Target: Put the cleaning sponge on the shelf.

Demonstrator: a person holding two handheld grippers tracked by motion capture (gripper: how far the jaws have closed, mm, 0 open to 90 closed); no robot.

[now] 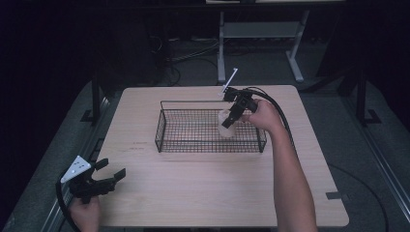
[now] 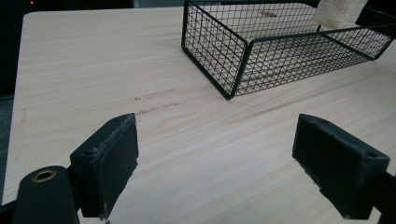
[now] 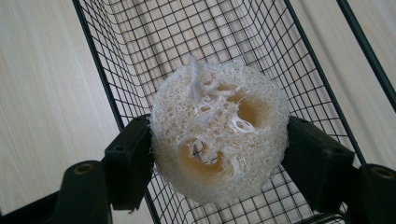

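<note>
The loofah sponge (image 3: 218,135) sits squarely between the jaws of the right gripper (image 1: 230,117), one black pad pressed against each of its sides, and it hangs over the right part of the wire basket (image 1: 164,126), above the mesh floor and inside the rim, toward the far right of the table (image 1: 203,193). The jaws stand only as far apart as the sponge is wide and are clamped on it; in the right gripper view the sponge bulges slightly past both pads, and nothing else touches them. The left gripper (image 1: 110,179) is well apart from all this, held over the near left corner of the table, its jaws spread wide with bare wood between them and nothing in their grasp; in the left gripper view the basket lies well beyond it, to the far right. The sponge is a pale cream, round slice of coarse, fibrous netting, with a few larger hollows through its face showing a darker tan inside, and a small loose tuft of fibre at its upper edge.
</note>
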